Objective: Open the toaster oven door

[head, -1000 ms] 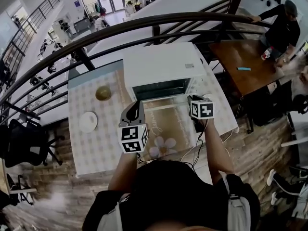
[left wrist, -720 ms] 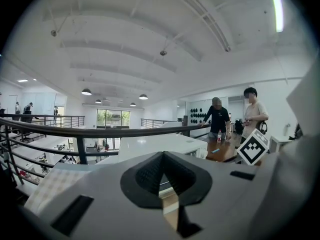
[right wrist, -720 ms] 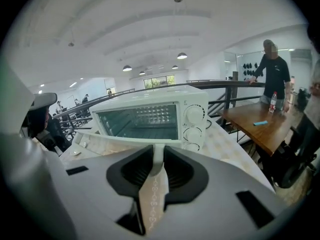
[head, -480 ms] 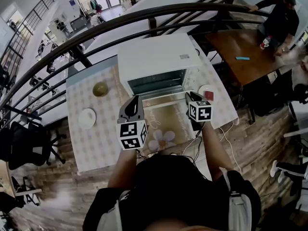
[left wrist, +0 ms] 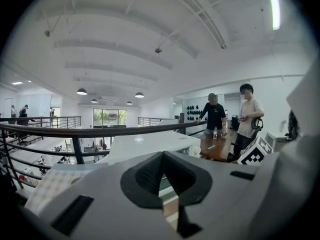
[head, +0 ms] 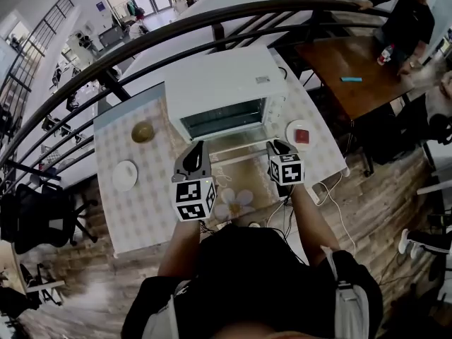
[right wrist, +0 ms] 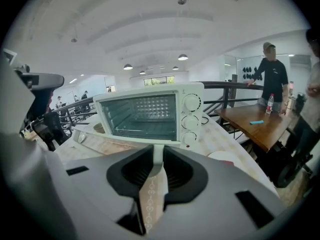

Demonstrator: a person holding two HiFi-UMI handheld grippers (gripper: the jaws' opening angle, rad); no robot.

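Note:
The white toaster oven stands at the back of the checked table. Its glass door hangs down flat in front of the open cavity, and three knobs line its right side. My left gripper hovers before the door's left end with its tips touching and nothing held. Near the door's right end, my right gripper has just been closing. A narrow gap remains between its jaws and nothing is in it.
A small plate with a red thing lies right of the oven. A bowl and a white dish sit on the left. Cables trail off the front right. A dark railing runs behind; people stand at a wooden table.
Both grippers have drawn back a little from the oven toward me. The door stays down. The plate with the red thing has come into view.

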